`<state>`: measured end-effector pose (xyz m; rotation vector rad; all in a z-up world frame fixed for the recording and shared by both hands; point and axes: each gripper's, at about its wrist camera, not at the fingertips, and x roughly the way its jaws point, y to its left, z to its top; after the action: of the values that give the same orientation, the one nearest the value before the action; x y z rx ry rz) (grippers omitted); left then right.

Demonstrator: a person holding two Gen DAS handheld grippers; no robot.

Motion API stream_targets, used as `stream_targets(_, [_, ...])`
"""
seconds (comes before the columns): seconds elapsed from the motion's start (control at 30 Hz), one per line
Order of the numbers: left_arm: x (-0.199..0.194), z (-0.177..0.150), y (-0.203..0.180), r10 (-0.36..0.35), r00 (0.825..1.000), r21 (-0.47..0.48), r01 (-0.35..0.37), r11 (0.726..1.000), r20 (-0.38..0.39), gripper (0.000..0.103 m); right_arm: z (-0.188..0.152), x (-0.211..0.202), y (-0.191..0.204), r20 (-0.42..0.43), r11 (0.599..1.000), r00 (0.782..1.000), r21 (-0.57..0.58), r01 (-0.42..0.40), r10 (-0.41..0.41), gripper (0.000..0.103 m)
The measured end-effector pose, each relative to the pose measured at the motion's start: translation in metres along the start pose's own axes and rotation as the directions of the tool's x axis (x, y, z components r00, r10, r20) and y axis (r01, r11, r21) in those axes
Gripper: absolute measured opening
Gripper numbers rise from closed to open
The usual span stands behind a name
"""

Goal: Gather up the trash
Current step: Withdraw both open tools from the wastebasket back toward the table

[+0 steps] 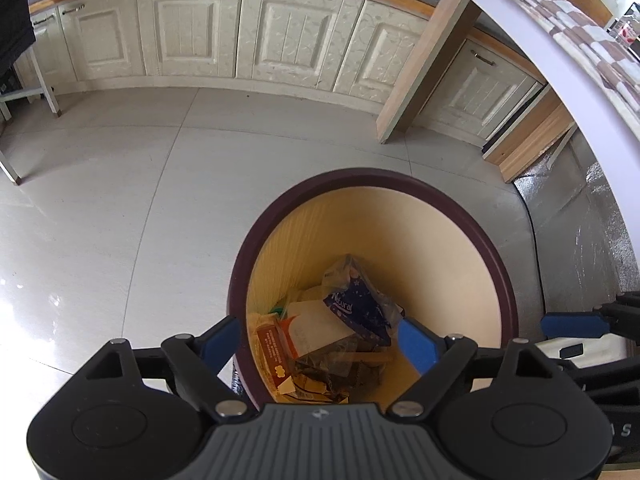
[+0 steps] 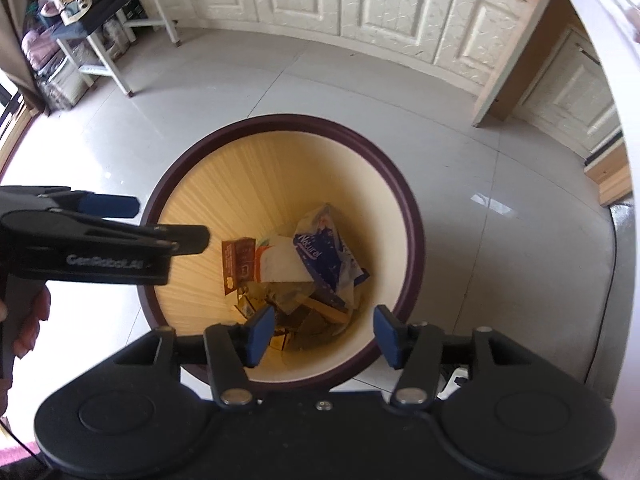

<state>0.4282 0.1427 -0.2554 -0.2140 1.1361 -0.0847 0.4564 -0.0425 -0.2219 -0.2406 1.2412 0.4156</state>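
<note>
Grey tiled floor [image 1: 120, 200] under round bin [image 1: 460, 216], dark purple rim, cream inside; I see blue "Natural" wrapper [image 1: 360, 308], brown carton [image 1: 276, 356]. Both my grippers, left gripper [image 1: 320, 340] and right gripper [image 2: 324, 334], jaws apart, nothing between.

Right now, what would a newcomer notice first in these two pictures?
First, the round bin with its dark rim, standing on the pale tile floor under both grippers. At its bottom lies trash: a blue wrapper printed "Natural" and a brown box. The left gripper and right gripper hang open above it, holding nothing.
</note>
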Motion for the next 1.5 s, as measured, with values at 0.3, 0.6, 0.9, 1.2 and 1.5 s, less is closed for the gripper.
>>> stream_targets(0.3, [-0.021,-0.008,0.006,0.046,0.999,-0.007,-0.046,0.999,0.008,0.093,-0.015,-0.019,-0.011,0.054,0.997,0.999,0.075,0.002,-0.006,0.068])
stream_targets(0.6, [-0.043,-0.023,0.016,0.078,0.997,-0.007,-0.078,0.997,0.005,0.103,-0.027,-0.030,-0.016,0.085,0.988,0.996,0.153,0.018,-0.031,0.076])
stream_targets(0.9, [-0.064,-0.038,0.017,0.088,0.996,0.010,-0.089,0.996,0.029,0.103,-0.042,-0.041,-0.016,0.111,0.982,0.992,0.185,0.041,-0.062,0.099])
stream_targets(1.2, [-0.084,-0.054,0.019,0.091,0.995,0.014,-0.092,0.996,0.048,0.103,-0.056,-0.053,-0.007,0.122,0.980,0.990,0.193,0.044,-0.068,0.103])
stream_targets(1.5, [-0.128,-0.061,0.016,0.097,0.987,0.012,-0.099,0.995,0.132,0.103,-0.067,-0.096,0.010,0.215,0.984,0.975,0.178,0.022,-0.061,0.103])
